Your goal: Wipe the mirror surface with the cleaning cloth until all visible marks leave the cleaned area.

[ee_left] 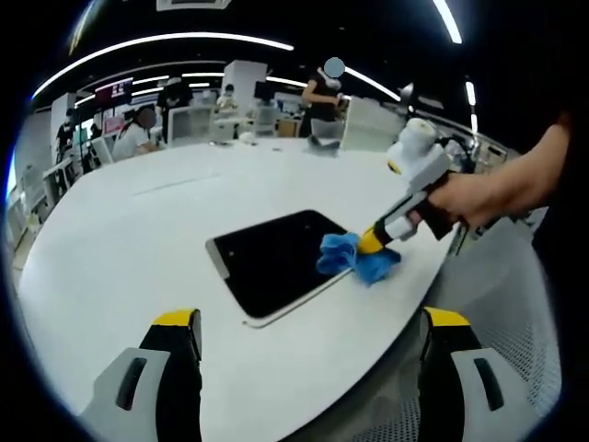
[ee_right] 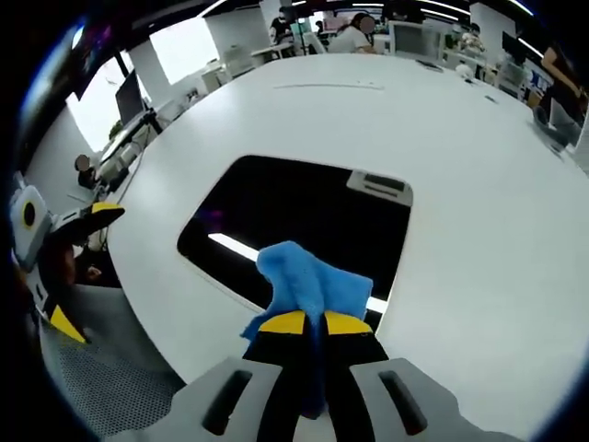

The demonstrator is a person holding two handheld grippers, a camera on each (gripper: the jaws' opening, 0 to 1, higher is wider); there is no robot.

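Left gripper view: a large white oval bench [ee_left: 138,239] carries a flat rectangular mirror with a dark reflective face and a thin pale frame [ee_left: 271,260], lying near the bench edge closest to the camera. At the mirror's right-hand corner sits a crumpled blue cleaning cloth [ee_left: 354,258], pressed against the glass by the right hand-held gripper [ee_left: 373,243], which enters from the right. A person's hand [ee_left: 460,198] holds that white, yellow-tipped tool, with the forearm running off toward the right edge. The left hand-held gripper [ee_left: 308,322] rises from the bottom, its two black, yellow-capped jaws standing wide apart with nothing between them, hovering above the bench short of the mirror.

Right gripper view: the right hand-held gripper [ee_right: 306,324] has its jaws drawn together and clamped on the blue cleaning cloth [ee_right: 308,281], which bunches up just beyond the yellow tips. The cloth rests on the near edge of the mirror [ee_right: 294,216], whose dark face reflects a bright strip of ceiling light. A small grey rectangular patch shows at the mirror's far edge; what it is cannot be told. The left hand-held gripper [ee_right: 69,267] shows at the left margin, beyond the bench [ee_right: 479,184] edge and well apart from the mirror.
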